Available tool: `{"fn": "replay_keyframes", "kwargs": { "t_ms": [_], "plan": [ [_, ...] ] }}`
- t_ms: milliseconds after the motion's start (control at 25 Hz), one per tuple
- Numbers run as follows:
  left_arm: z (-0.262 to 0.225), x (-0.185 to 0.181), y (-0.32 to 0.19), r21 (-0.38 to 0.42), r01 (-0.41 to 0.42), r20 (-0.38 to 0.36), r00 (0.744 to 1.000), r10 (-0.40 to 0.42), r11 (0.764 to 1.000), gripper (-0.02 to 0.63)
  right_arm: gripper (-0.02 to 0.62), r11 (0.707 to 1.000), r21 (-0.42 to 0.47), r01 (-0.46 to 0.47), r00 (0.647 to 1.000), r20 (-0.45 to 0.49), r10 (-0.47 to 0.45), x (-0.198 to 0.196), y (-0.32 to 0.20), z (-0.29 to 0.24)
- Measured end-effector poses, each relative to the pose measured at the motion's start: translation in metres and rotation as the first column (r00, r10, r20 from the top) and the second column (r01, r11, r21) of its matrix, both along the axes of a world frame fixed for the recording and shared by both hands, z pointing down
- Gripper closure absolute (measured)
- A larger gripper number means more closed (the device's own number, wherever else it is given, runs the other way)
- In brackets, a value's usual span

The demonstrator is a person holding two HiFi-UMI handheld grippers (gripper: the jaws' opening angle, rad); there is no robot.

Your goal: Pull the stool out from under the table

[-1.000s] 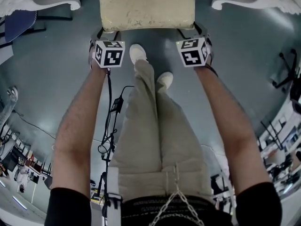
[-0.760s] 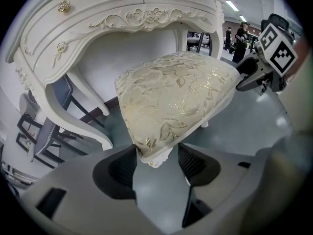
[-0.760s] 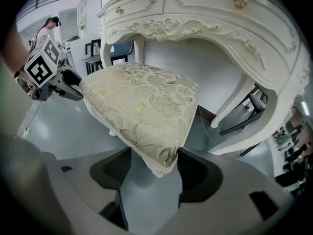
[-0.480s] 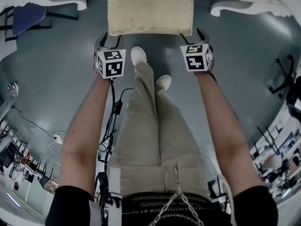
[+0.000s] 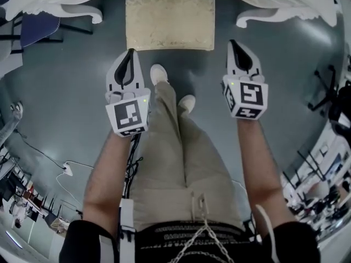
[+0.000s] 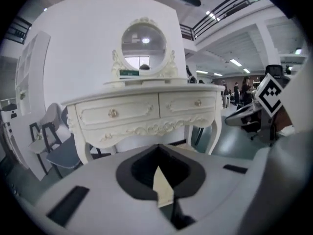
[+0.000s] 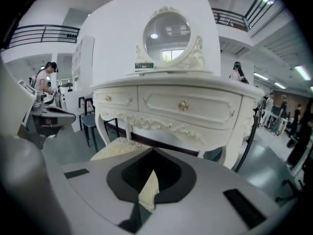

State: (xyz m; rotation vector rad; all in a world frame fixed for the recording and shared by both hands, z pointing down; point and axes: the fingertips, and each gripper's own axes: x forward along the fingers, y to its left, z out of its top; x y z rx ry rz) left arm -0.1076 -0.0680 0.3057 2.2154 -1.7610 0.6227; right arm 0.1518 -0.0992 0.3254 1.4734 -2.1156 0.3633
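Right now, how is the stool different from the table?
The stool is low with a cream fabric top; the table stands taller, white, with drawers and gold knobs. The table carries a round mirror; the stool's top is bare. Both are pale and stand on the grey floor.

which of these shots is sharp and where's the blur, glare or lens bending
Head view: fisheye bends the room's edges, soft sheen on the floor, stool sharp. Left gripper view: dark rounded corners, left tool blurred up close, table crisp, ceiling lights bright at upper right. Right gripper view: same dark corners, right tool soft, mirror reflects a light.
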Motion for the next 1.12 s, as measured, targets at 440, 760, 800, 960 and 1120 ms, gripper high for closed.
{"fn": "replay_keyframes", "kwargs": {
  "t_ms": [440, 760, 800, 960, 1120],
  "plan": [
    [-0.153, 0.038, -0.005, 0.226, -0.091, -0.083, 0.990, 0.113, 0.970, 0.603, 0.594, 0.973, 0.229, 0.044, 0.992, 0.102, -0.069, -0.024, 0.022, -0.133],
    [-0.164, 0.051, 0.005, 0.234, -0.155, 0.021, 0.988, 0.154, 0.960, 0.603, 0.594, 0.967, 0.251, 0.041, 0.991, 0.112, -0.071, -0.024, 0.027, -0.157],
    [-0.163, 0.053, 0.008, 0.230, -0.166, 0.031, 0.986, 0.163, 0.959, 0.603, 0.594, 0.968, 0.247, 0.045, 0.991, 0.110, -0.074, -0.025, 0.028, -0.155],
    [-0.164, 0.055, 0.012, 0.231, -0.196, 0.070, 0.980, 0.185, 0.953, 0.603, 0.594, 0.974, 0.225, 0.041, 0.990, 0.124, -0.070, -0.030, 0.029, -0.149],
    [-0.159, 0.050, 0.010, 0.231, -0.204, 0.109, 0.977, 0.183, 0.951, 0.603, 0.594, 0.972, 0.231, 0.049, 0.991, 0.110, -0.076, -0.032, 0.026, -0.143]
  ]
}}
